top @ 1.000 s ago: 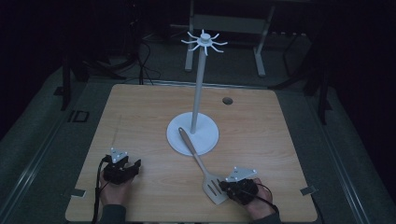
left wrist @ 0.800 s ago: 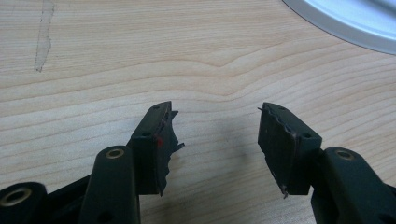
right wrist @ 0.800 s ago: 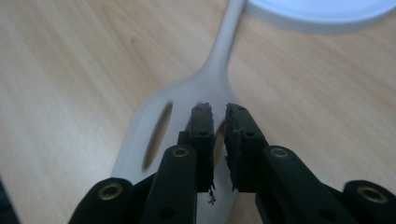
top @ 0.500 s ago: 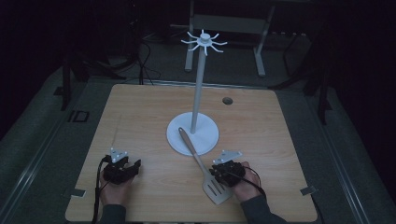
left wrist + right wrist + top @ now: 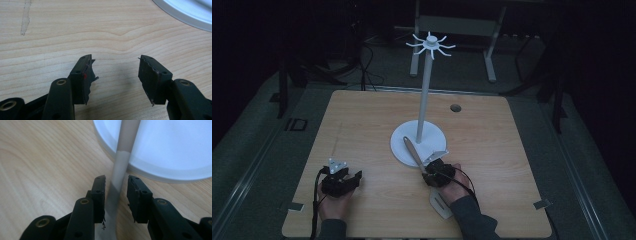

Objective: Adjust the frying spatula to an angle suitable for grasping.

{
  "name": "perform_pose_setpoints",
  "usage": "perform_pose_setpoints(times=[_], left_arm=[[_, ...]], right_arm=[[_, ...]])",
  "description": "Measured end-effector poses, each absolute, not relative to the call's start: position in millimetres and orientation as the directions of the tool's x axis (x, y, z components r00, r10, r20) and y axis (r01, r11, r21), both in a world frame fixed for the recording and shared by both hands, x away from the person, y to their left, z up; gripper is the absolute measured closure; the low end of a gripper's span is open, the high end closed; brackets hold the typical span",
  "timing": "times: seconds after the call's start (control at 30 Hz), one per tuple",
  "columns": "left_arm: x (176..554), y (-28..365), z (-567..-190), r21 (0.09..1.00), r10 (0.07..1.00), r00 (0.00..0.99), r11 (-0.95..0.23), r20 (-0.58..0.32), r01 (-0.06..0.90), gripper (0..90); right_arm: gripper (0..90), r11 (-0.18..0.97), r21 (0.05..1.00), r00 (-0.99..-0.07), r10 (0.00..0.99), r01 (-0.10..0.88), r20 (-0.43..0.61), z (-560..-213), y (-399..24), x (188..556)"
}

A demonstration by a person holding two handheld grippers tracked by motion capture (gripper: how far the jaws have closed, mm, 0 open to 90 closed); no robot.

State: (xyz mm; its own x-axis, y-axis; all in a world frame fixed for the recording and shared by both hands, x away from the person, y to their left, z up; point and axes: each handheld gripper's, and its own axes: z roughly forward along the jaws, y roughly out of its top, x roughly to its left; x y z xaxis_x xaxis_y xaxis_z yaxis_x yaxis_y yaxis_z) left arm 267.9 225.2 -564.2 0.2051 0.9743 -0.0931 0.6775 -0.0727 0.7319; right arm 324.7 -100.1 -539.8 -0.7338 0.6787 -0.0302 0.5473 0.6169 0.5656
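Right gripper (image 5: pixel 428 169) is sitting over the spatula (image 5: pixel 424 172) handle, and in the right gripper view (image 5: pixel 116 190) we're seeing the jaws standing on either side of that handle (image 5: pixel 117 177) with a sliver of gap on each side, so they're straddling it, not squeezing it. Those jaws have just been opening, with the handle between them the whole way. We're calling it loose around the spatula rather than clamped.

Spatula itself is lying flat on the table (image 5: pixel 362 130), running diagonally: its brown handle tip is resting up on the rim of the white stand base (image 5: pixel 404 150), the pale middle is passing under our right hand, and the blade end (image 5: pixel 439 204) is poking out toward the near edge beside the sleeve. In the right gripper view the handle is changing from pale grey to tan right where it's crossing onto the base (image 5: pixel 170 150).

Stand pole (image 5: pixel 426 95) is rising upright from that base, with a ring of hooks (image 5: pixel 430 45) on top.

Left gripper (image 5: pixel 343 181) is resting near the front left corner, well apart from the spatula, jaws spread wide over bare wood in the left gripper view (image 5: pixel 115 75), nothing between them.
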Motion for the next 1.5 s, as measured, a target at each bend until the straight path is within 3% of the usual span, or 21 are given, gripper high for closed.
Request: perform_pose_setpoints(times=[0.33,0.9,1.5], left_arm=[[267.8,227.2,-564.6,0.73,0.976,0.191,-0.057,-0.103,0.681,45.1],[268.5,225.9,-565.6,0.721,0.976,0.193,-0.065,-0.097,0.69,45.1],[268.8,226.6,-565.6,0.724,0.977,0.188,-0.055,-0.104,0.687,45.0]], right_arm=[[78.1,0.629,0.532,-0.733,0.68,0.566,-0.024,-543.1,-101.4,327.7],[77.6,0.598,0.517,-0.687,0.727,0.613,-0.026,-542.7,-168.8,318.9],[70.5,0.68,0.429,-0.736,0.675,0.594,-0.052,-527.0,-139.1,353.5]])
